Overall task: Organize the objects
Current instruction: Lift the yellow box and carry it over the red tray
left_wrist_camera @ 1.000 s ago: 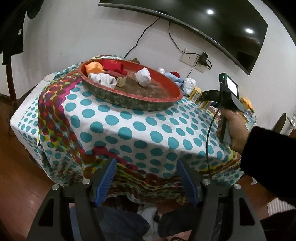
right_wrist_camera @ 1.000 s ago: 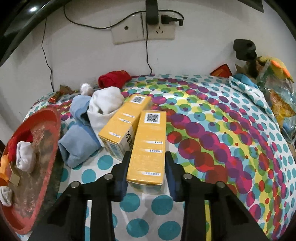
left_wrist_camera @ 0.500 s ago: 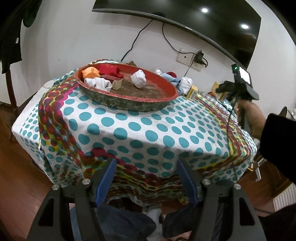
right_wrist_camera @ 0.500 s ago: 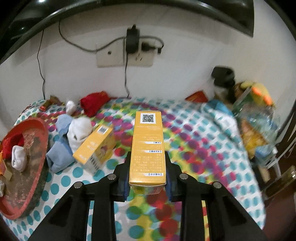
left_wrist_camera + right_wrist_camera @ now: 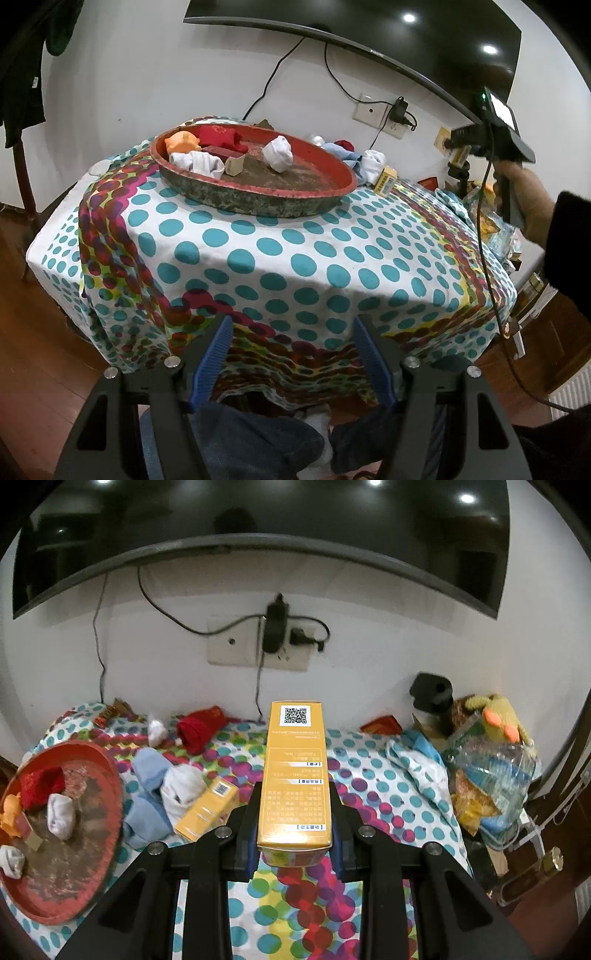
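Nearest me, the left gripper (image 5: 291, 360) hangs off the table's front edge with its blue pads spread and nothing between them. The right gripper (image 5: 295, 830) pinches 1 long yellow box (image 5: 295, 775) by its near end, the box carried clear above the dotted tablecloth (image 5: 369, 786) — lifted, not yet placed. Beyond it, a 2nd yellow box (image 5: 208, 808) lies on the cloth, touching a white sock (image 5: 183, 788) and a blue cloth (image 5: 147, 794). Further left sits the red tray (image 5: 332, 173), already holding socks and small boxes. A red bundle (image 5: 201, 727) lies near the wall.

I judge this the carry step: the held box looks bound for the tray. Next it needs swinging left over the rim, lowering onto bare tray floor, then release.
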`<state>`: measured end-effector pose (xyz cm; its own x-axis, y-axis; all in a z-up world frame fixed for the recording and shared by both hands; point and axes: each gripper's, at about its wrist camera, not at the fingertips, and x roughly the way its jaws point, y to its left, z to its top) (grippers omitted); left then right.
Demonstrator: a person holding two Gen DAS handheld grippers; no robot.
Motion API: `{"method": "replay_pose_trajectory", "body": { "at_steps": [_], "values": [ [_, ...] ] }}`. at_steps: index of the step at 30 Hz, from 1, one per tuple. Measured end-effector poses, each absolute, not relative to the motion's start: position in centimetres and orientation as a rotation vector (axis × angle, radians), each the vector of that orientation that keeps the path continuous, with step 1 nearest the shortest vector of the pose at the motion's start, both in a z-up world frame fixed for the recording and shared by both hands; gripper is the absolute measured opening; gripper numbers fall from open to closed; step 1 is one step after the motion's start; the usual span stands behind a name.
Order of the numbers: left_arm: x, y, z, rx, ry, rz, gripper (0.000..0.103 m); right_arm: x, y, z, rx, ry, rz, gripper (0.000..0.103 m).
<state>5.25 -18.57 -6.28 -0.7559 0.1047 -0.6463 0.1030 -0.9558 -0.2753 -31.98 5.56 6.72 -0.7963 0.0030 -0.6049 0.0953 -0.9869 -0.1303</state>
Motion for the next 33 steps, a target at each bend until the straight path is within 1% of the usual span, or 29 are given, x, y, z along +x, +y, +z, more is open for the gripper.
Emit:
{"method": "replay_pose_trajectory", "body": {
  "at_steps": [2, 8, 17, 33],
  "values": [
    [5.3, -18.5, -6.3, -1.094, -0.473, 2.897, 0.069, -32.6, 3.2, 6.4, 0.966, 0.256, -2.922, 0.027],
    [5.3, -18.6, -6.5, -1.105, -0.496, 2.887, 0.069, -31.8, 0.3, 8.2, 0.907, 0.286, -2.899, 0.027],
    [5.2, -18.9, -6.6, -1.120, -0.517, 2.884, 0.069, -29.2, -5.3, 9.4, 0.838, 0.378, -2.818, 0.027],
    [5.1, -19.1, -6.9, -1.144, -0.536, 2.876, 0.069, -25.4, -13.0, 7.9, 0.791, 0.479, -2.670, 0.027]
  ]
}}
